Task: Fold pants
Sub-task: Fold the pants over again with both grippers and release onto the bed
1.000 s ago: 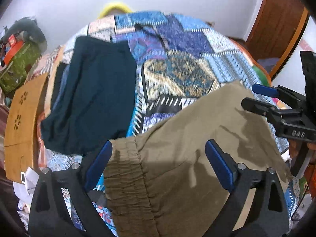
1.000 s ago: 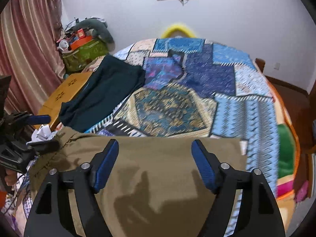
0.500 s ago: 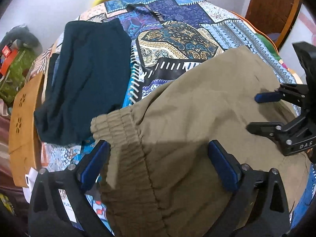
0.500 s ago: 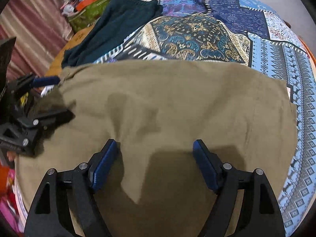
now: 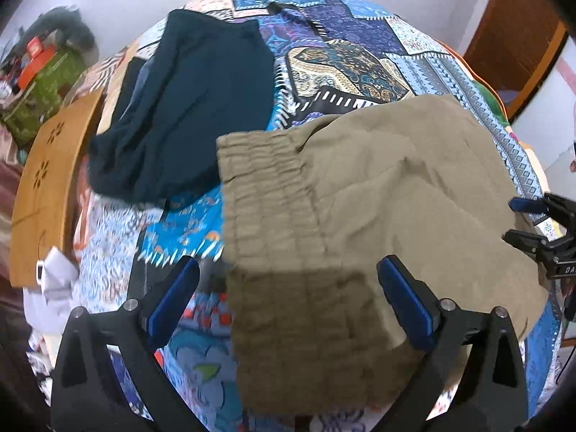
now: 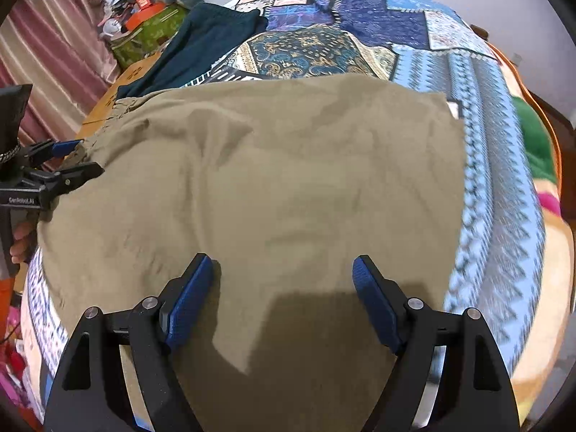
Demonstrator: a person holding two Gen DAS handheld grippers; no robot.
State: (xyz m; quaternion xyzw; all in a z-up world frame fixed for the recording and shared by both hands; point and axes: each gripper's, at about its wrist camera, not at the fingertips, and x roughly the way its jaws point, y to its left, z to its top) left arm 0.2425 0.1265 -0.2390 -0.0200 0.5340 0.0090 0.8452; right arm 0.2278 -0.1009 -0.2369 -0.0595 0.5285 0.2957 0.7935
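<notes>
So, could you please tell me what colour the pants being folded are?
The pants are plain khaki-olive, shown best in the right wrist view.

left tool (image 5: 288, 302): jaws spread wide, hovering | right tool (image 6: 282, 291): jaws spread wide; hovering

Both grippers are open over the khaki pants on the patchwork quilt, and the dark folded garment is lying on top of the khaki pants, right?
Not quite. The dark folded garment lies on the patchwork quilt beside the khaki pants, not on them, as the left wrist view shows. The left gripper and right gripper are indeed open over the pants.
</notes>
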